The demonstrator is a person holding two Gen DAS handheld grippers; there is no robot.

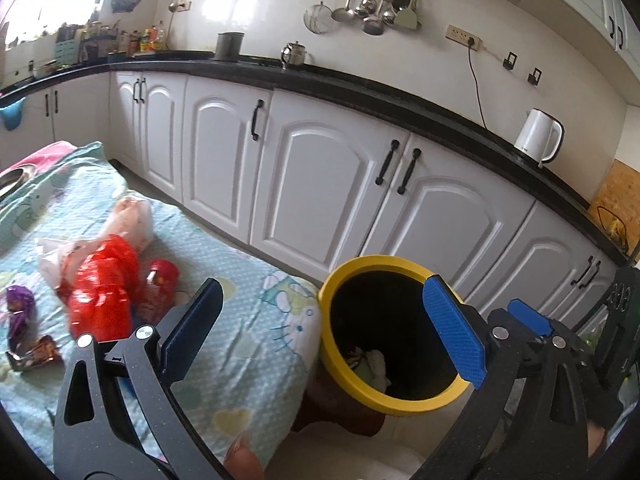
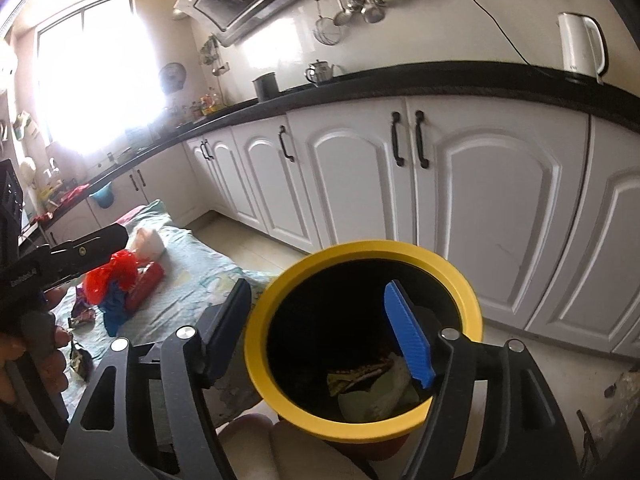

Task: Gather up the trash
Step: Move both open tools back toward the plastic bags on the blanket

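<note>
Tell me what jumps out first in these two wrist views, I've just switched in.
The yellow-rimmed bin fills the foreground, standing on the floor beside the cloth-covered table, with crumpled wrappers already at its bottom. The right gripper hangs open over its mouth with nothing between the fingers. On the table, a red plastic bag sits among other litter, and the left gripper is open too.

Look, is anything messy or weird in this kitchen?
Yes. Trash still lies loose on the cloth-covered table: a red bag, a red can on its side and crumpled wrappers. The yellow bin already holds some scraps. Nothing looks spilled or broken.
</note>
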